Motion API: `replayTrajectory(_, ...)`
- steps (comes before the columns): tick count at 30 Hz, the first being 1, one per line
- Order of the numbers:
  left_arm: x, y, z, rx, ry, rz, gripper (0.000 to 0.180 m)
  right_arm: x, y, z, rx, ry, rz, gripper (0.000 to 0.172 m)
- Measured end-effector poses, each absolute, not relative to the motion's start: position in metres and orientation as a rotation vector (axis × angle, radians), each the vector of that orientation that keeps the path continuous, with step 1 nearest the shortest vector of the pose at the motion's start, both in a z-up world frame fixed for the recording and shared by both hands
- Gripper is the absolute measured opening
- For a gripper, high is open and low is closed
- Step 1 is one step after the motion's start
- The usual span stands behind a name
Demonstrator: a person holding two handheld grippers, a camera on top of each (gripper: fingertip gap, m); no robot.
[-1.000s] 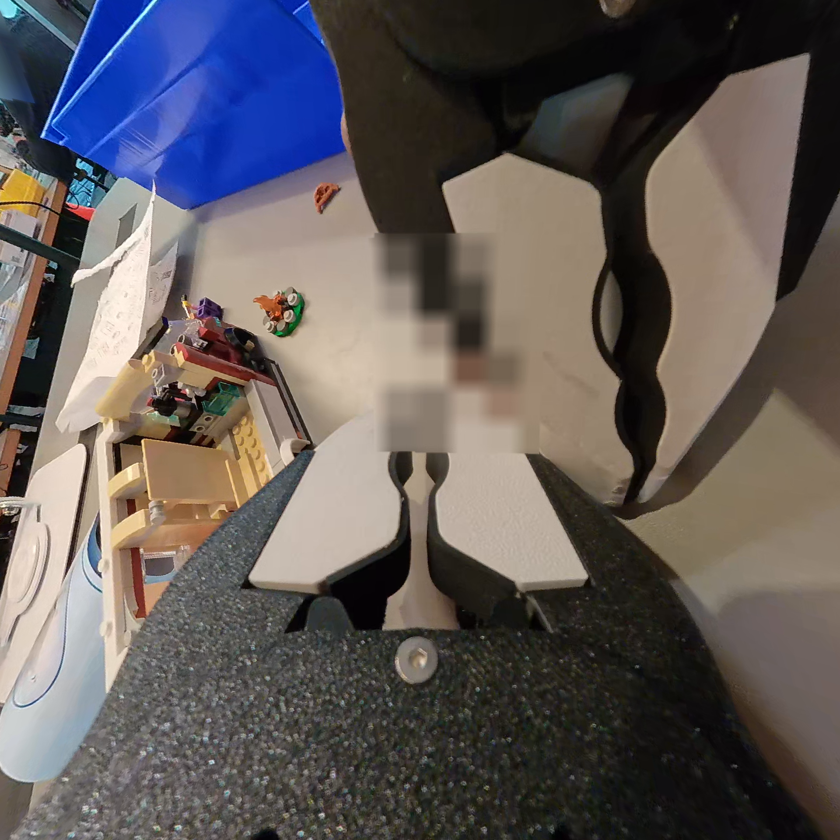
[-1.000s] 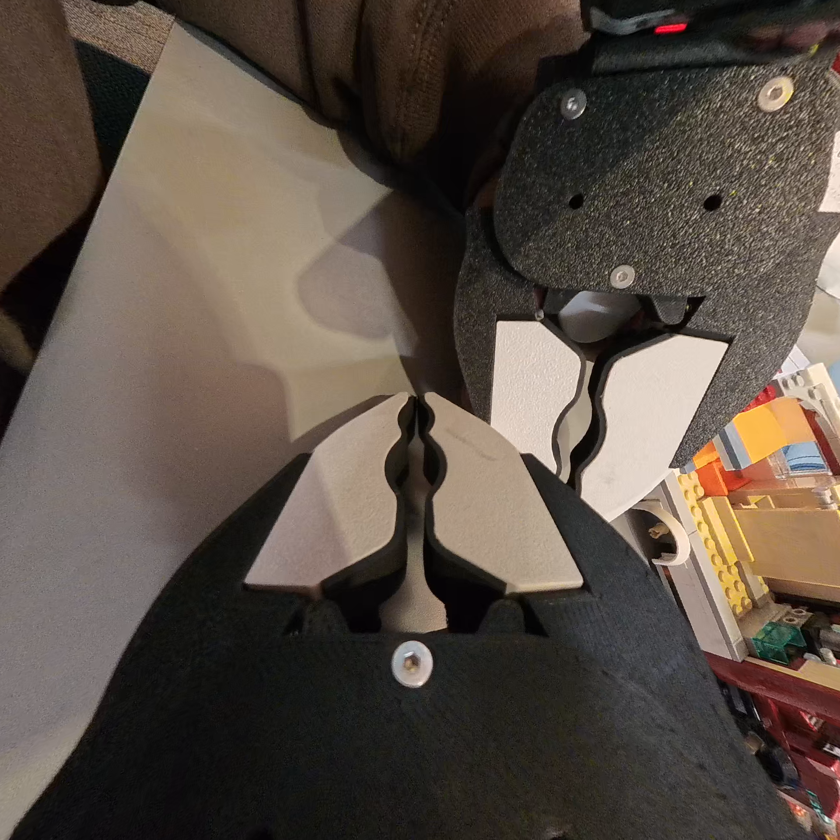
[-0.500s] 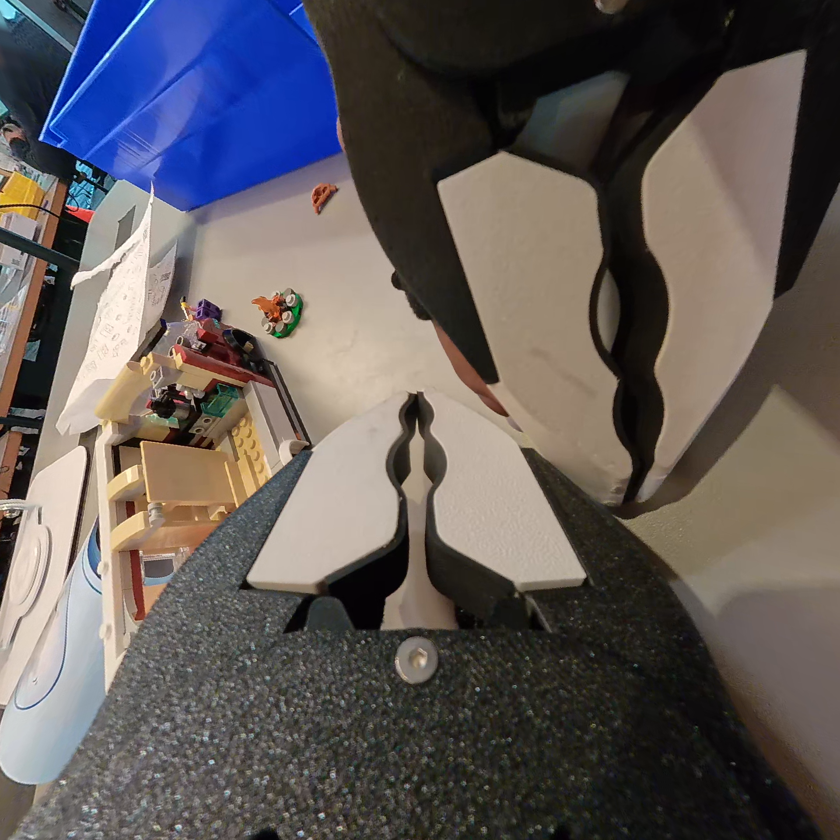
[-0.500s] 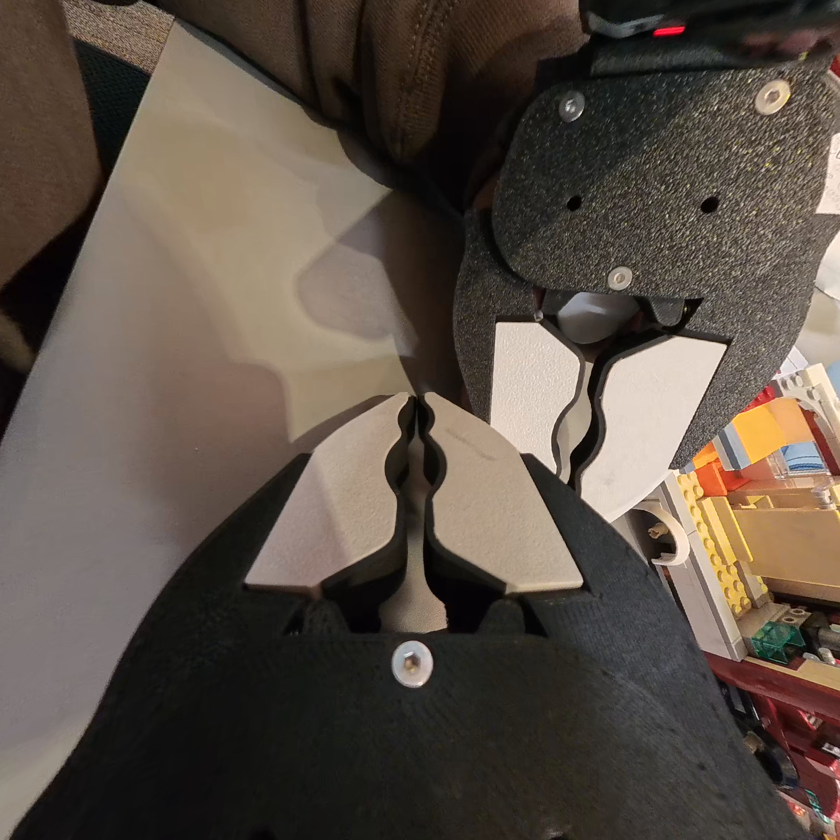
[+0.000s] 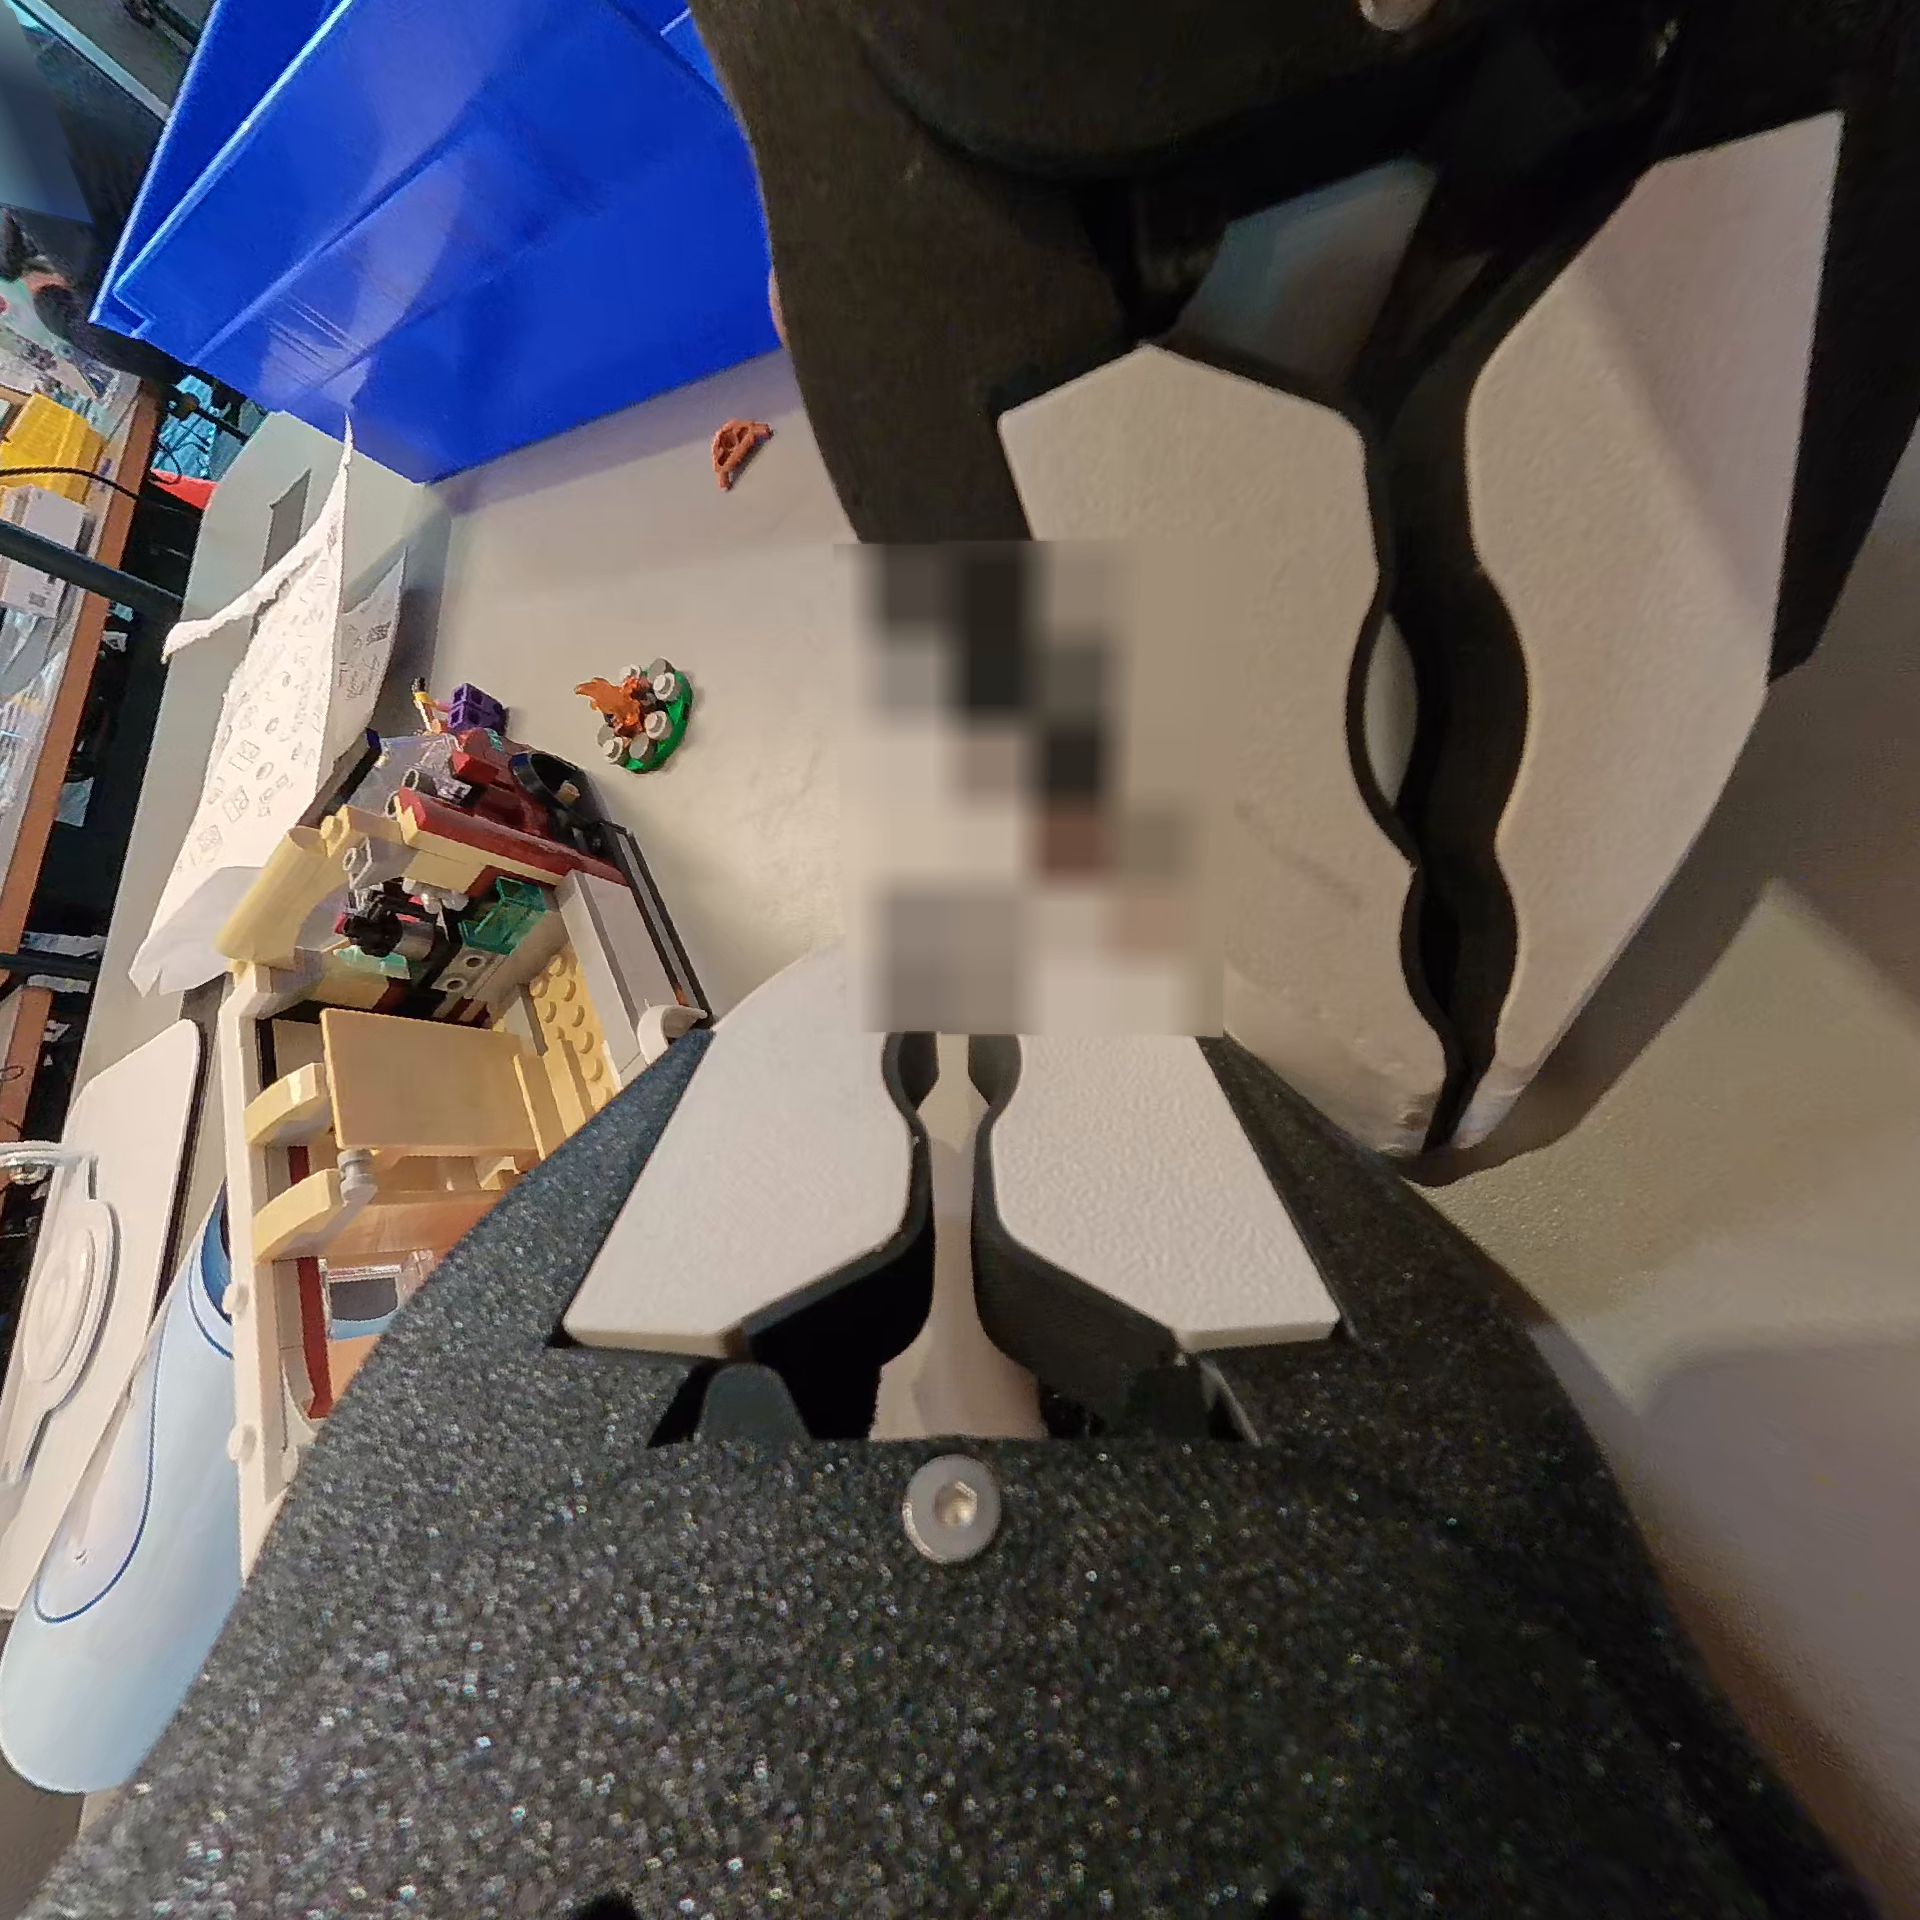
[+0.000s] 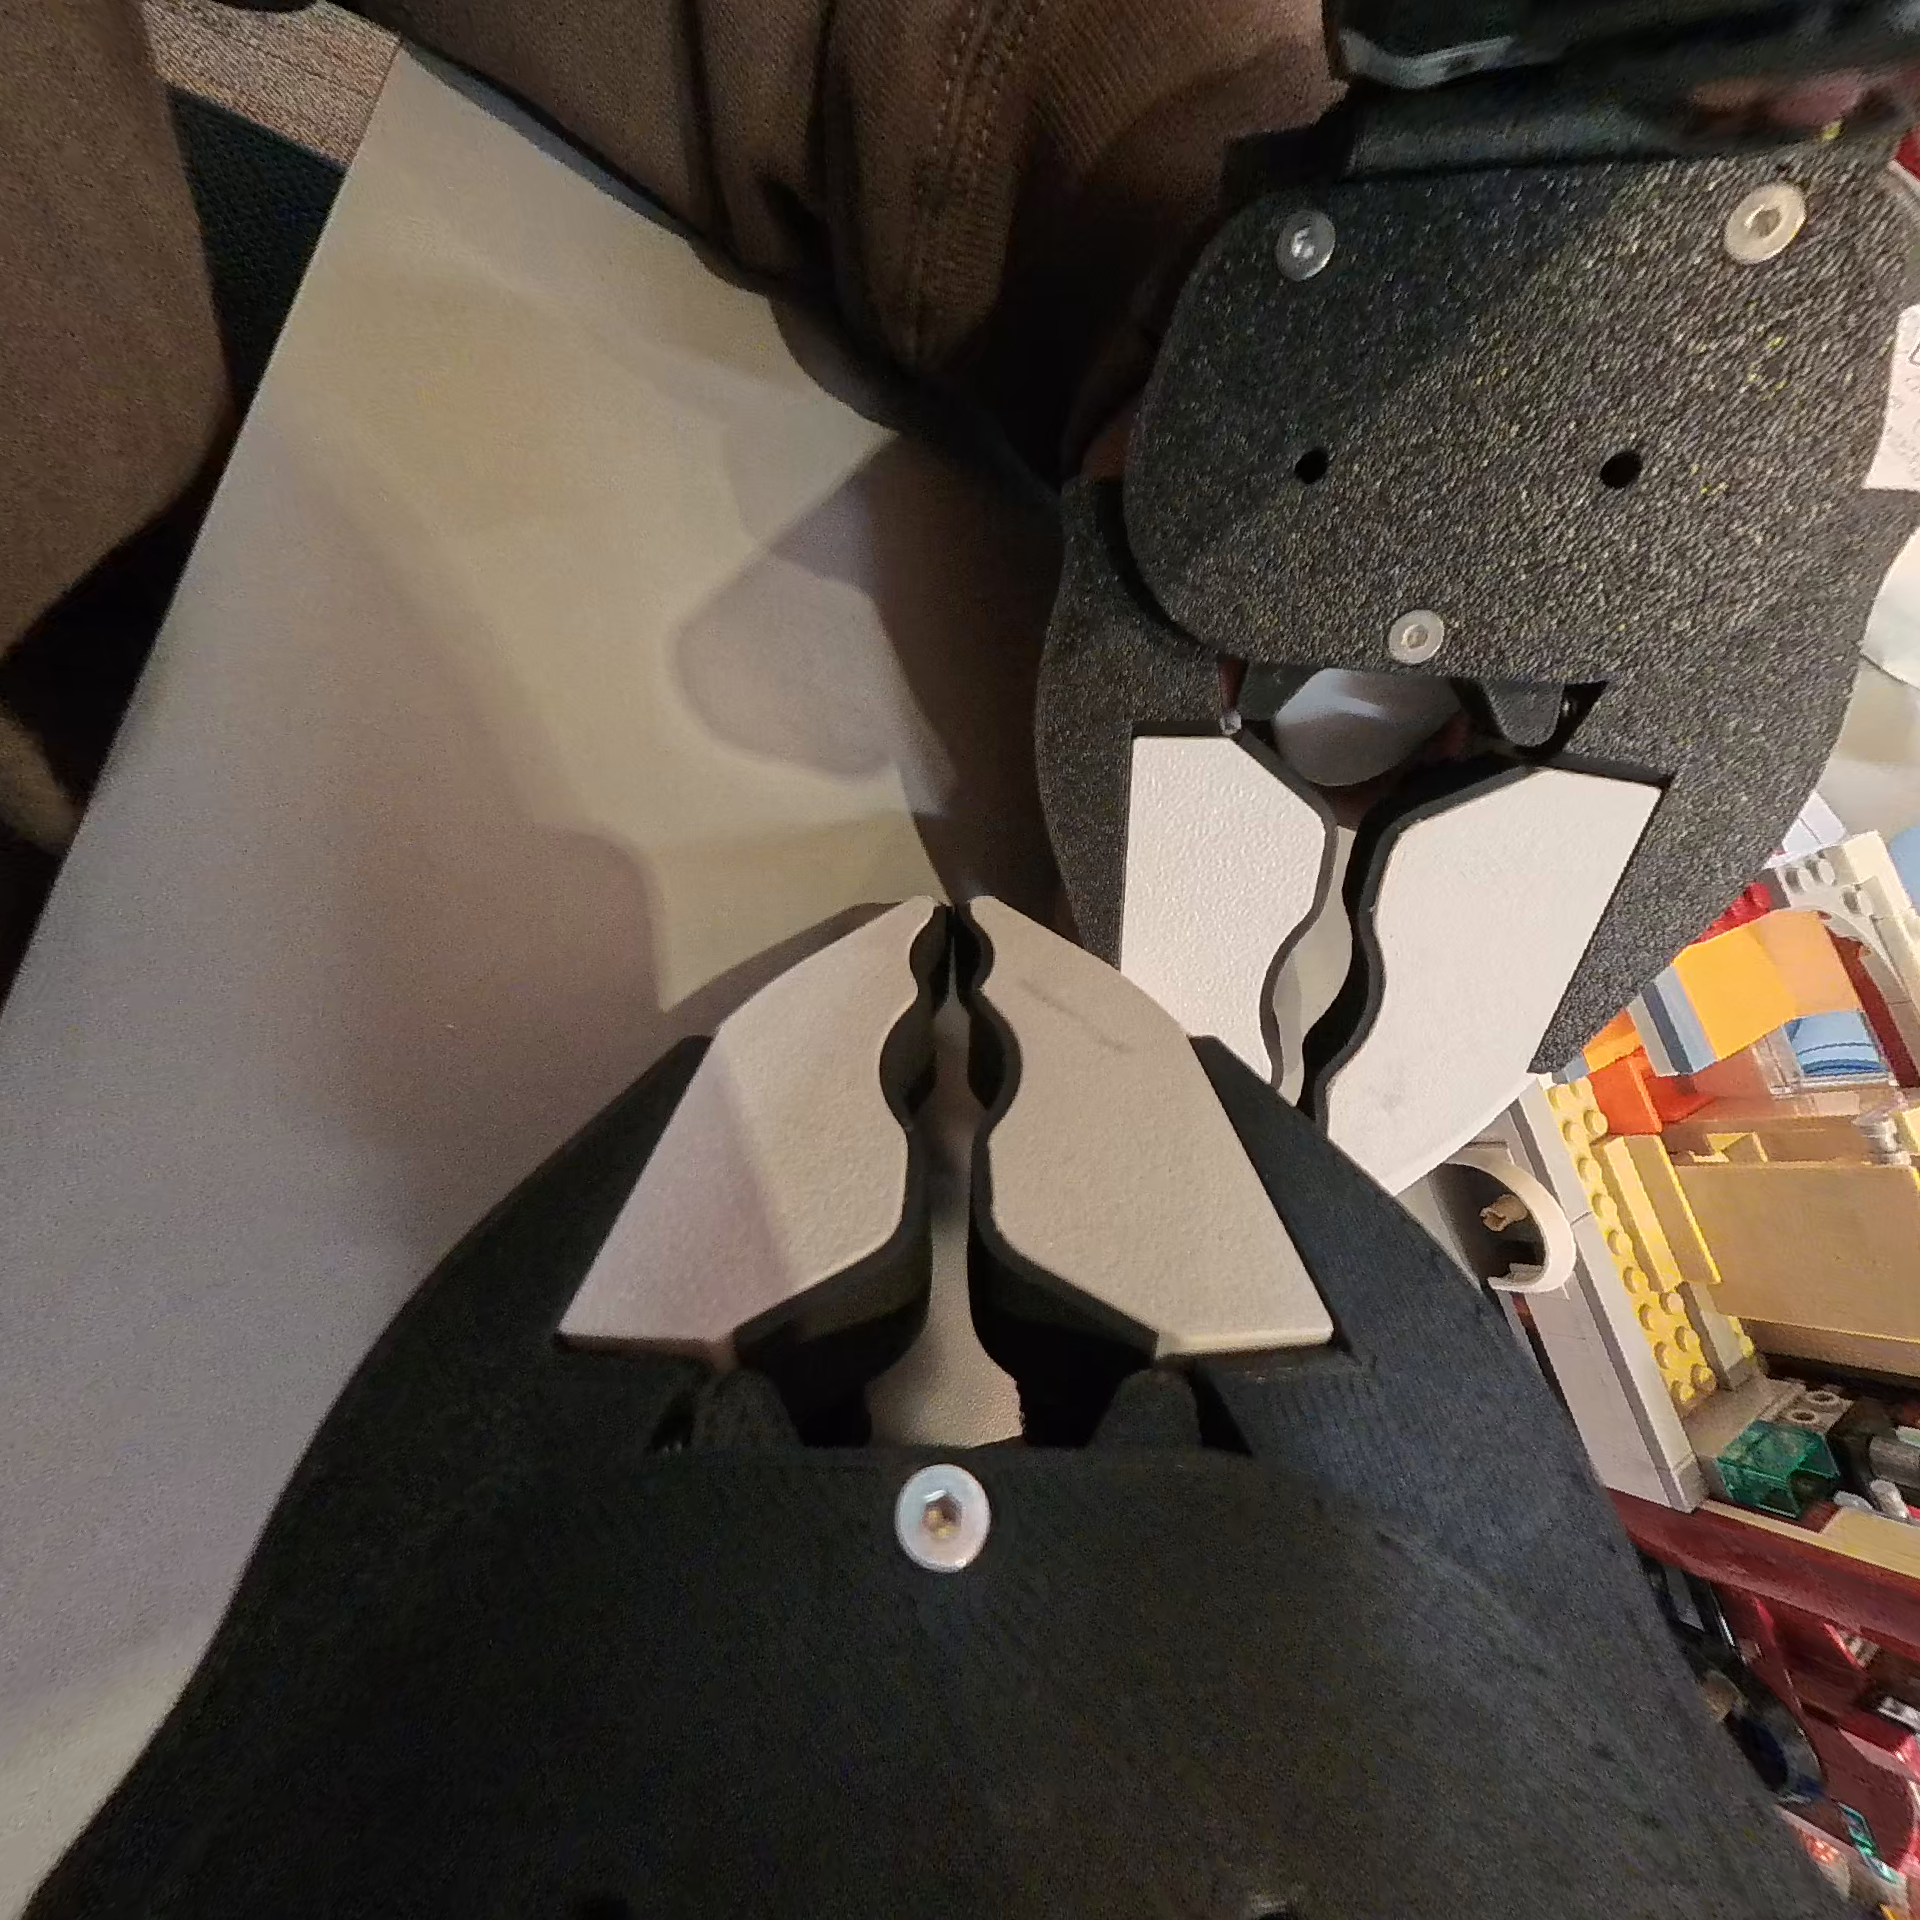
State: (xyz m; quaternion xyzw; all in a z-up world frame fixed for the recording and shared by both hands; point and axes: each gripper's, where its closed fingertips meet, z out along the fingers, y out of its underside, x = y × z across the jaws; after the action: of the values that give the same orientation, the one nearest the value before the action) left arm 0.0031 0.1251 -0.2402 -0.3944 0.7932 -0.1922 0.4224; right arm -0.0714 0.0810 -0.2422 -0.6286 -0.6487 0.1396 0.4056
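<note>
Two grippers meet over a grey tabletop (image 5: 665, 582), both closed with nothing between the pads. In the left wrist view the left gripper (image 6: 1311, 1091) has its tips hidden behind a blurred patch, but the right wrist view shows it from the front: its two white fingers (image 6: 1216, 883) come together at the tips, a wavy slit between them, and they grip nothing. The right gripper (image 6: 951, 914) is likewise pressed shut, its pale fingers (image 6: 1091, 1143) meeting at the tip above bare table; the left wrist view shows it large at the upper right, tips down and close to the tabletop or on it. The two sets of tips stand near each other, the left gripper's just beside a brick model (image 5: 416, 1039) of tan, yellow, dark red and white pieces that sits toward the table's left edge in the left wrist view. Beyond the model lie a small green round plate (image 5: 649, 717) with grey studs and an orange piece on it, a purple brick (image 5: 478, 709), and farther off a small brown piece (image 5: 740, 449) near a blue bin (image 5: 447, 239) at the far edge. A printed sheet (image 5: 281, 675) lies at the far left corner, touching the model. A person's brown sleeve (image 6: 935, 156) shows at the table's near edge behind the left gripper.
</note>
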Motion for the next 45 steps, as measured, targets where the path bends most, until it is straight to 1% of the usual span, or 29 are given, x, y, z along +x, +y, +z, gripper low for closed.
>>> replayTrajectory(27, 0.003, 0.127, -0.24, -0.998, 1.979, -0.487, 0.0, -0.069, 0.082, -0.242, -1.606, -1.63, 0.365, 0.001)
replayTrajectory(31, 0.003, 0.123, -0.225, -1.035, 1.911, -0.652, 0.006, -0.069, 0.082, -0.242, -1.603, -1.63, 0.362, 0.001)
replayTrajectory(34, -0.004, 0.129, -0.194, -1.047, 1.793, -0.806, 0.013, -0.069, 0.082, -0.242, -1.603, -1.63, 0.361, 0.001)
replayTrajectory(37, -0.025, 0.16, -0.157, -1.109, 1.6, -0.879, 0.021, -0.069, 0.082, -0.242, -1.599, -1.629, 0.356, 0.001)
replayTrajectory(39, -0.044, 0.192, -0.142, -1.204, 1.455, -0.889, 0.026, -0.069, 0.082, -0.242, -1.595, -1.628, 0.352, 0.001)
replayTrajectory(41, -0.065, 0.224, -0.148, -1.365, 1.379, -0.846, 0.04, -0.069, 0.082, -0.241, -1.59, -1.63, 0.347, 0.001)
replayTrajectory(43, -0.086, 0.251, -0.165, -1.524, 1.345, -0.758, 0.056, -0.069, 0.082, -0.241, -1.588, -1.63, 0.346, 0.001)
replayTrajectory(45, -0.096, 0.259, -0.183, -1.639, 1.352, -0.778, 0.069, -0.069, 0.082, -0.242, -1.589, -1.631, 0.347, 0.001)
